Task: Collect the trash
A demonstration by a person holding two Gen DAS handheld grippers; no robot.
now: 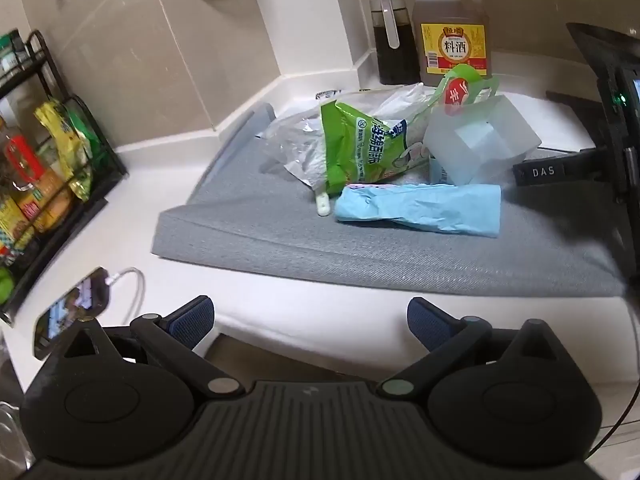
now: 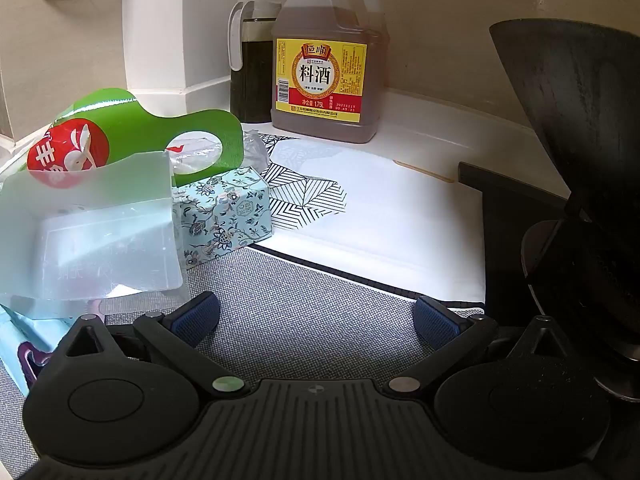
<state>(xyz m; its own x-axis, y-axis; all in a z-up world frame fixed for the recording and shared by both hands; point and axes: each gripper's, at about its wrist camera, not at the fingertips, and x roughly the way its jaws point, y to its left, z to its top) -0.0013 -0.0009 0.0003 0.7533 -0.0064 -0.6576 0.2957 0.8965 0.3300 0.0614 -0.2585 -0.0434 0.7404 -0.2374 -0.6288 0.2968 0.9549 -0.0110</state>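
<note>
A pile of trash lies on a grey mat (image 1: 280,236): a green snack bag (image 1: 356,148), crumpled clear plastic (image 1: 304,136), a blue wrapper (image 1: 420,208), a frosted plastic carton (image 1: 480,140) with a green-and-red label (image 1: 464,88), and a small white stick (image 1: 322,204). My left gripper (image 1: 310,320) hangs open over the counter's front edge, short of the mat. My right gripper (image 2: 316,320) is open above the mat, to the right of the frosted carton (image 2: 100,232), the green label (image 2: 160,128) and a floral box (image 2: 224,212). Nothing sits between either pair of fingers.
A cooking-wine jug (image 1: 452,28) and a dark sauce bottle (image 1: 390,36) stand in the back corner. A black rack of packets (image 1: 44,168) is at the left, a charging phone (image 1: 72,308) near it. A white patterned board (image 2: 360,208) and a dark pan (image 2: 580,160) are at the right.
</note>
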